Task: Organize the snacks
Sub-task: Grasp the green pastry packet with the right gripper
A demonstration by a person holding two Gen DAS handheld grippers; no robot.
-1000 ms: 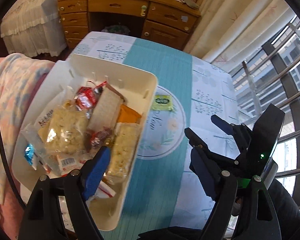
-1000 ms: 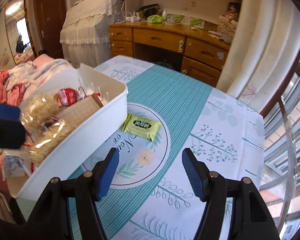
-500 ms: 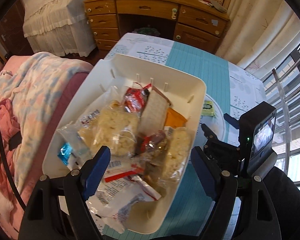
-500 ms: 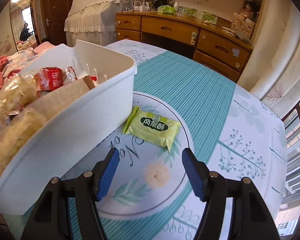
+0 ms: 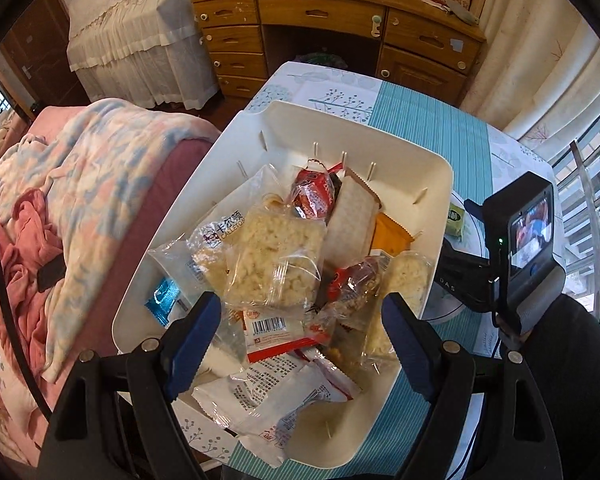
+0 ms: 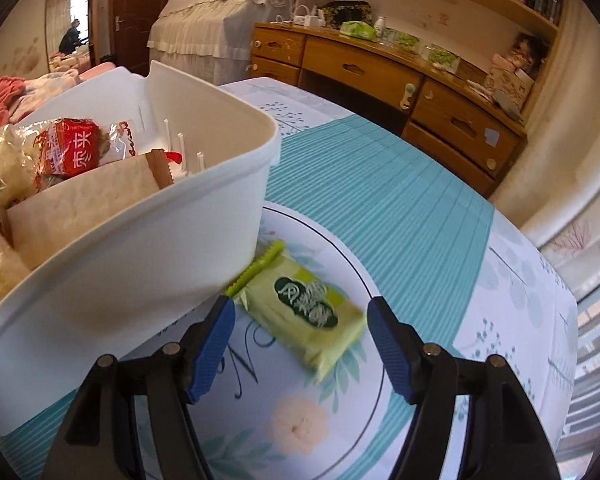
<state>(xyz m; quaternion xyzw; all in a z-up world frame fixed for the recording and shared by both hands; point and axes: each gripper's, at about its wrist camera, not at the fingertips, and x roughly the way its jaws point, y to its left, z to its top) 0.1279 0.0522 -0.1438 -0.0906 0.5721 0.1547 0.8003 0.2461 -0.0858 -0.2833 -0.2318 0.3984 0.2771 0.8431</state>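
Where teal tablecloth [image 6: 380, 184] covers the table, stands white bin [image 5: 428, 188] heaped with wrapped snacks [image 5: 276, 256]. Hovers over those, left gripper [image 5: 300, 336], spread wide, empty. Straddles green snack packet [image 6: 304, 308] just beside the bin, right gripper [image 6: 300, 340], parted, not touching.

The green packet [image 6: 305, 312] lies flat on the tablecloth [image 6: 400, 208], its near end between the spread blue fingers [image 6: 214, 344] of the right gripper [image 6: 300, 344], nothing above it. On its left the white bin [image 6: 148, 248] stands just beside it, the wall overhanging the packet's crimped end, so that side is tight. To the right and beyond, the cloth runs bare to the table edge. The bin is piled with wrapped snacks [image 5: 276, 264] up to the rim; the left gripper [image 5: 300, 340] hangs over the pile with its jaws apart. The right gripper's camera body [image 5: 528, 236] stands close along the bin's right wall.
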